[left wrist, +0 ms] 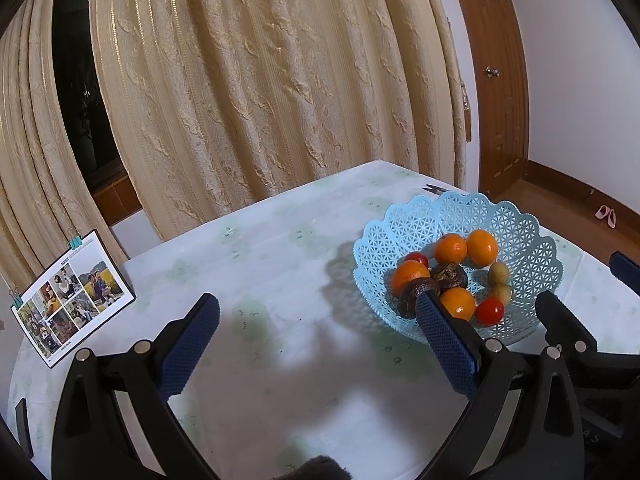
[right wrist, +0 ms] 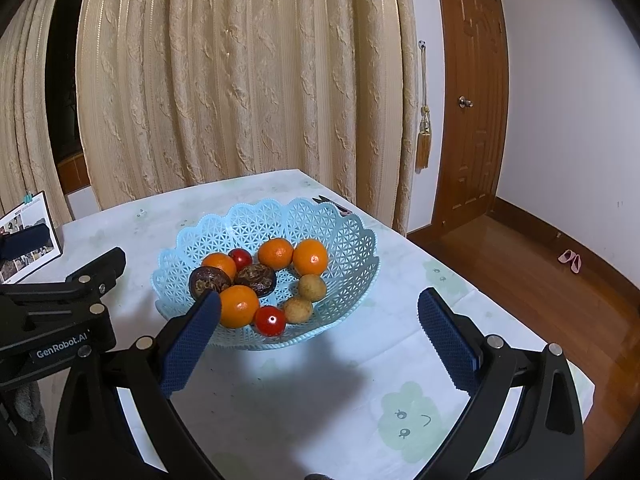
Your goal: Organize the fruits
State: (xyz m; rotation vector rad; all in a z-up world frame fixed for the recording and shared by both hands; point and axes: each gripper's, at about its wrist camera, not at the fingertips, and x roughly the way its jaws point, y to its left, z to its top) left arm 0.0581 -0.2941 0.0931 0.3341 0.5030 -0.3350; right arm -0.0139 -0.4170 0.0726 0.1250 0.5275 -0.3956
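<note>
Holding both claws spread wide with nothing between the pads, we are keeping them low over the pale tablecloth (right wrist: 304, 400). Our left gripper (left wrist: 318, 334) is hanging over bare cloth, and our right gripper (right wrist: 320, 332) is sitting just short of the blue lattice basket (right wrist: 352, 236), whose near rim is lying between its fingers. Off to the left of our left claw a photo calendar (left wrist: 74, 294) is leaning upright near the table's edge, and past both claws the cream curtain (right wrist: 240, 80) is hanging behind the table. Beyond the basket's far rim a small dark pair of snips (left wrist: 434, 189) is lying on the cloth. To the right of our right claw a wooden door (right wrist: 474, 120) is standing shut.

Inside the basket we are seeing four oranges (right wrist: 310, 257), two red tomatoes (right wrist: 271, 321), two wrinkled dark fruits (right wrist: 256, 279) and two small tan fruits (right wrist: 312, 287), all bunched together. From the left claw, its right finger is partly covering one dark fruit.
</note>
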